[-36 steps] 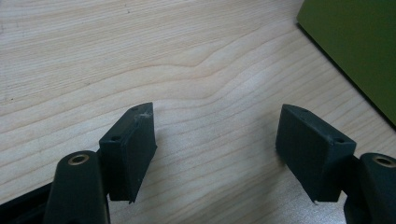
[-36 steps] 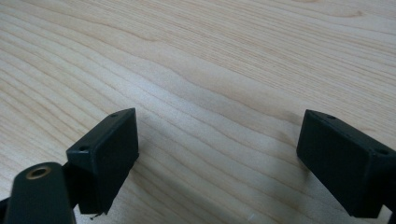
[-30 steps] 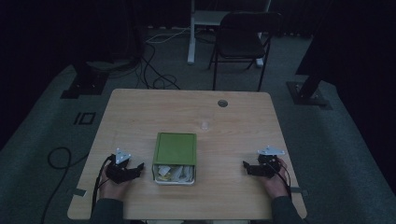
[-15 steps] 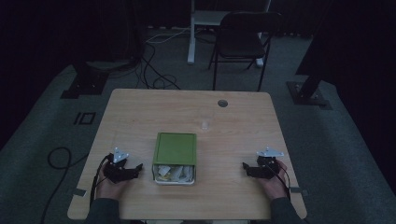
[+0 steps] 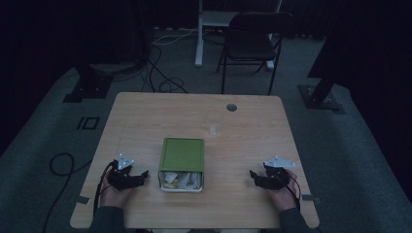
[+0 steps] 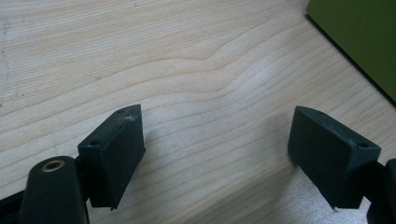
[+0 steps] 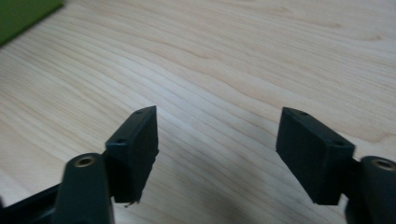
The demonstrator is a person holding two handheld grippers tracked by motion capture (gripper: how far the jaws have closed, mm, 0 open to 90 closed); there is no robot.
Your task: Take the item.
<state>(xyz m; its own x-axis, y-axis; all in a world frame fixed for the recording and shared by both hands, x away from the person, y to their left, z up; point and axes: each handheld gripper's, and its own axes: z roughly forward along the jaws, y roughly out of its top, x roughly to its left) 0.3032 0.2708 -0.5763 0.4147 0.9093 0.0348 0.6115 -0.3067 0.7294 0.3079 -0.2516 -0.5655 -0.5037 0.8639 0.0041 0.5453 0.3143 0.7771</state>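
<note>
my left hand-held gripper rests near the bench's front left corner, its jaws spread wide over bare wood with nothing between them. my right hand-held gripper sits near the front right corner, jaws also apart and empty, though they have just been closing a little. between the two, close to the front edge and about midway along it, lies the green box, its lid slid back so the near end shows crumpled pale contents. the box stands apart from both grippers. a small clear cup stands behind it, toward the bench's middle.
</note>
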